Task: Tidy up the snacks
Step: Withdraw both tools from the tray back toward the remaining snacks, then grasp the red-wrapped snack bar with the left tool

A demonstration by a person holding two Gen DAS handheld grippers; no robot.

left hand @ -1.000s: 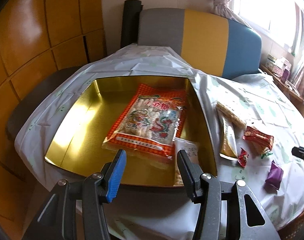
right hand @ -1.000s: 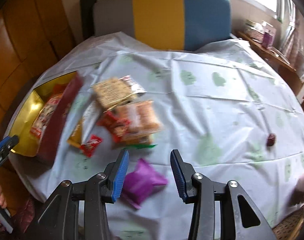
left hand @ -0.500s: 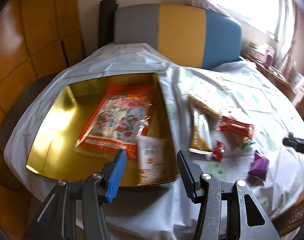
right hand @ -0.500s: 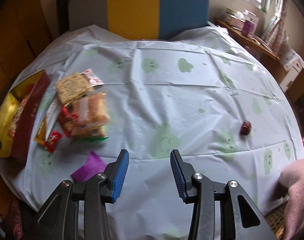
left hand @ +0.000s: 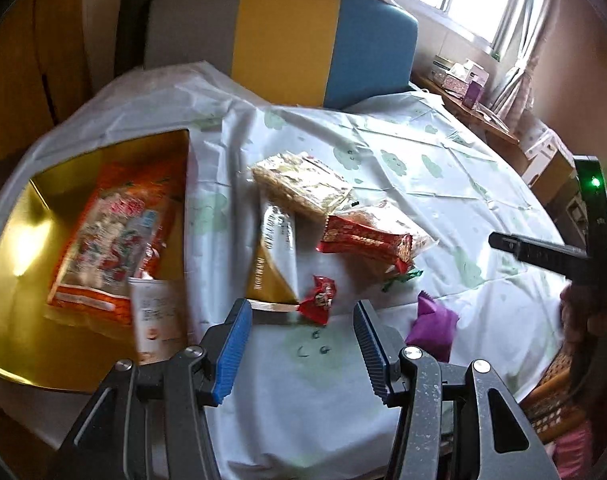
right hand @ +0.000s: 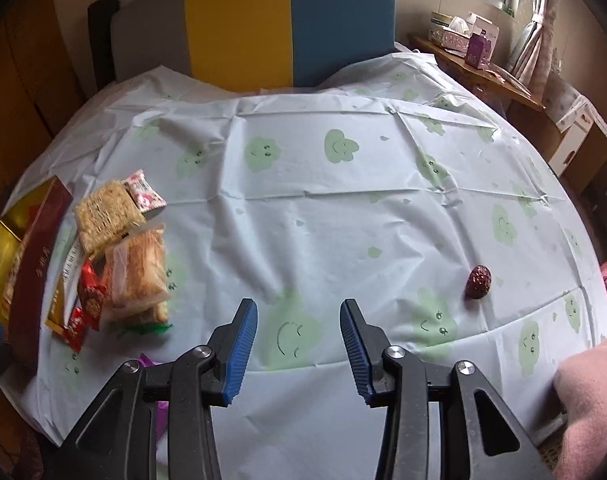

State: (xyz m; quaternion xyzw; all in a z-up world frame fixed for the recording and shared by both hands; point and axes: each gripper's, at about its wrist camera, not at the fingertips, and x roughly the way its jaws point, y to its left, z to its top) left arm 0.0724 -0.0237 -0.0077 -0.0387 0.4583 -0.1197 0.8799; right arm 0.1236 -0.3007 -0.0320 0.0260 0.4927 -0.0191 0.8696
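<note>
A gold tray at the table's left edge holds an orange snack bag and a white packet. Loose snacks lie right of it: a cracker pack, a gold-white sachet, a red wrapped bar, a small red candy and a purple packet. My left gripper is open and empty, just short of the red candy. My right gripper is open and empty over bare cloth. A dark red date lies alone to its right.
The round table wears a white cloth with green smiley prints. A grey, yellow and blue chair back stands behind it. A wooden shelf with boxes is at the back right. The snack pile is at the right gripper's left.
Both grippers have swung to the right. The left view has shifted from the tray to the loose snacks. The right view has shifted from the purple packet toward the date.
</note>
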